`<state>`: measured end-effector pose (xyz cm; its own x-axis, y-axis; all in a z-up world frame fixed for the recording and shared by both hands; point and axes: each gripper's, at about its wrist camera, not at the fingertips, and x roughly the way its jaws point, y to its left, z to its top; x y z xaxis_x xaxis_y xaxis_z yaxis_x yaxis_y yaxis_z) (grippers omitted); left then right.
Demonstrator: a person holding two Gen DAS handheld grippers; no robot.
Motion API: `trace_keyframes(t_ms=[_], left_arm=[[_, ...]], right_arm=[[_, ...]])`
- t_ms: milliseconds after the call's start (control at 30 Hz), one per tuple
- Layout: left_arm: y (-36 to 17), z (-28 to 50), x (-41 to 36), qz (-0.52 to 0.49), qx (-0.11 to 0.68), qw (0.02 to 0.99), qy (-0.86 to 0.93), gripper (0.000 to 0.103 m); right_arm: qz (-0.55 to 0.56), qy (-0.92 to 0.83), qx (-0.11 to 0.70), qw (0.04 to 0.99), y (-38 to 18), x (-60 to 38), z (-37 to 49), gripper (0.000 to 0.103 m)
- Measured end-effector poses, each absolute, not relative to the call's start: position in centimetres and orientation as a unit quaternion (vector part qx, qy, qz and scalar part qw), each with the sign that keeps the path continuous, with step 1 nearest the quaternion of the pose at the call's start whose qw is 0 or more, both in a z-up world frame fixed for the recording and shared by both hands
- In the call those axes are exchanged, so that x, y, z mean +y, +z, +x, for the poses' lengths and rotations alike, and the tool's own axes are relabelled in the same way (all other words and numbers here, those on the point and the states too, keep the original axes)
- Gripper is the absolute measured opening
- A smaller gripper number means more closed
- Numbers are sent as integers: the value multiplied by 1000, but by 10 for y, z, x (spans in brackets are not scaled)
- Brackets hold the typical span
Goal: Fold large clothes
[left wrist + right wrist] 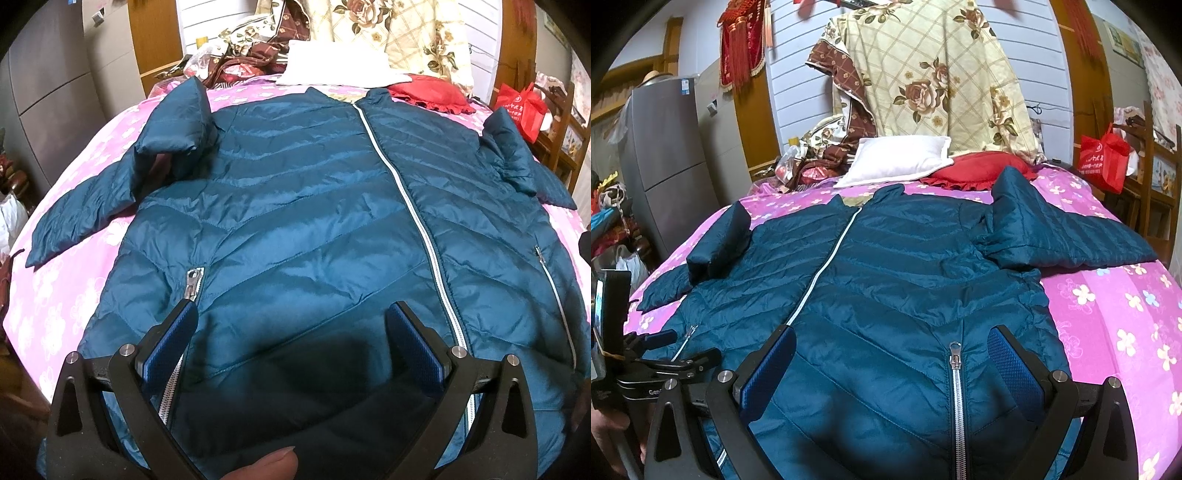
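While the teal puffer jacket [295,192] lies zipped and flat on the bed (sleeves splayed), left gripper [291,354] and right gripper [892,365] hover wide apart, empty, ready to fold.

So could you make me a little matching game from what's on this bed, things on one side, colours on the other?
Things:
1. jacket
2. ruffled cushion
3. pillow
4. bedsheet

Colours:
A. white
B. pink with flowers
C. teal blue
D. red

Pairs: 1-C, 2-D, 3-A, 4-B
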<state>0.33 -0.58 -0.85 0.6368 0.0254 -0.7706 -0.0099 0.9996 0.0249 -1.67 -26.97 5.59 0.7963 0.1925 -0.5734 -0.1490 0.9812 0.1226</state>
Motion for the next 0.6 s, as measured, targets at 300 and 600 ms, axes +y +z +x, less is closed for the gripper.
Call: trace_keyframes(t_ms=[300,600], left_arm=[[-9,3,-6,7,426,905,10,103],[-10,4,-6,7,426,905,10,103]], right_arm=[[33,90,306,947,56,-269,-17,103],[35,89,308,947,55,-269,-17,103]])
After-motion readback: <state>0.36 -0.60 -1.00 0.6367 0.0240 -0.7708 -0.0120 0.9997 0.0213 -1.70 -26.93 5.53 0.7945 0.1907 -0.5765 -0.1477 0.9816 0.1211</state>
